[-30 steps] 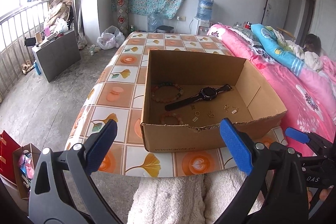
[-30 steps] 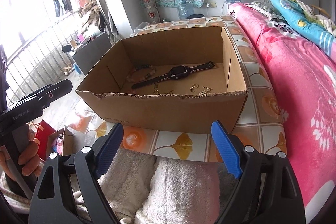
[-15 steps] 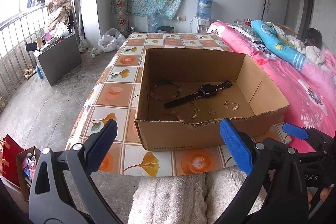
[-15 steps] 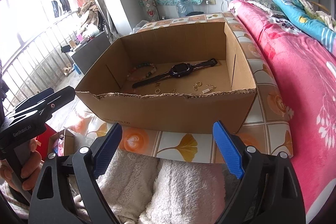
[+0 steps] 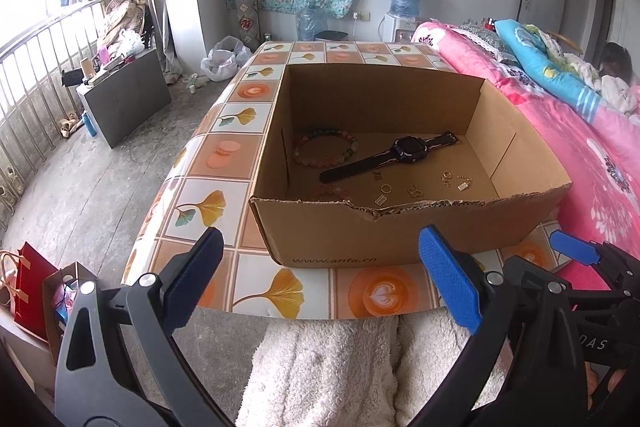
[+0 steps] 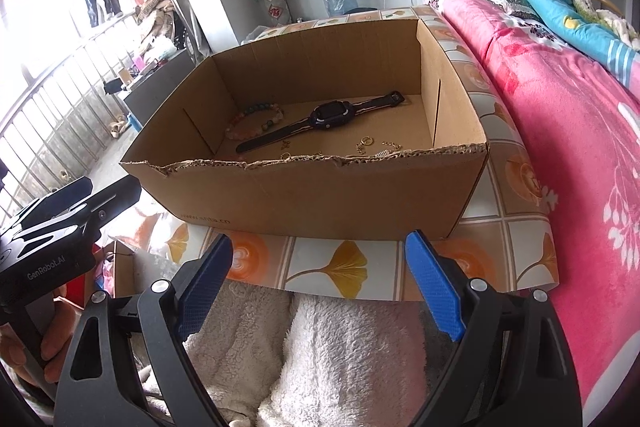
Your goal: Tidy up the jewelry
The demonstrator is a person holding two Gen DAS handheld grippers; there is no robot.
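One cardboard box (image 5: 360,239) holds one watch (image 5: 408,151), two bead bracelets (image 5: 325,149) (image 5: 332,192) (the nearer half hidden) and about six small gold trinkets (image 5: 414,190).

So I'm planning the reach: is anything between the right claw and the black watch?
Yes: the brown cardboard box's torn near wall stands between the open right claw and the black watch, so reach over it.

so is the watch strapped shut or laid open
Laid open: the watch lies flat on the box floor, both strap ends stretched apart.
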